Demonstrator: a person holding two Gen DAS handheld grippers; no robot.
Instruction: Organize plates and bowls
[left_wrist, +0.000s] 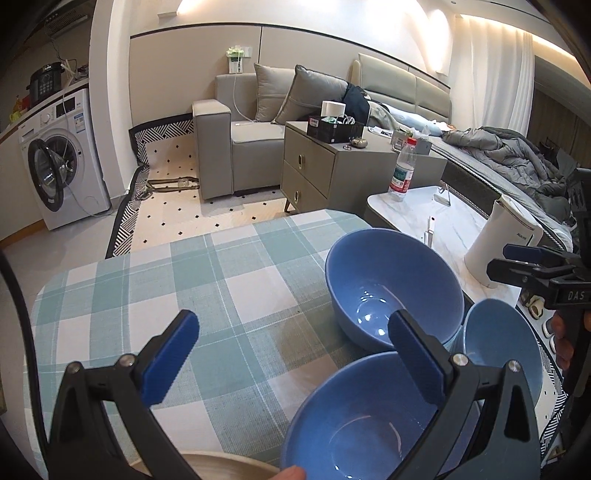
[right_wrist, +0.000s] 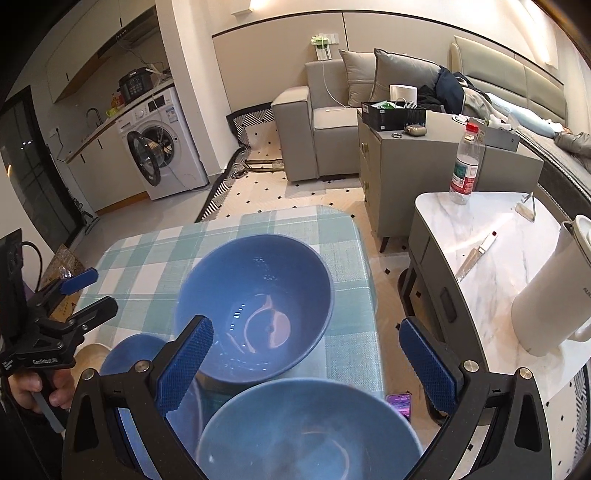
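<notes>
Three blue bowls stand close together on the checked tablecloth (left_wrist: 229, 295). The far bowl (left_wrist: 395, 288) (right_wrist: 255, 306) is the biggest in view. My left gripper (left_wrist: 291, 360) is open above the table, its right finger (left_wrist: 413, 358) over the rim of the near bowl (left_wrist: 354, 417) (right_wrist: 129, 354). My right gripper (right_wrist: 306, 367) hangs open above the third bowl (right_wrist: 306, 432) (left_wrist: 502, 339), touching nothing. A beige plate (left_wrist: 221, 465) (right_wrist: 88, 354) peeks out at the table's near edge. Each gripper shows in the other's view: right gripper (left_wrist: 517, 263), left gripper (right_wrist: 85, 291).
To the right, a marble side table (right_wrist: 491, 206) carries a white kettle (right_wrist: 550, 295), a water bottle (right_wrist: 465, 166) and a knife (right_wrist: 474, 254). A phone (right_wrist: 400, 402) lies on the floor between the tables. A grey nightstand (left_wrist: 325, 166), sofa and washing machine (left_wrist: 62, 162) stand beyond.
</notes>
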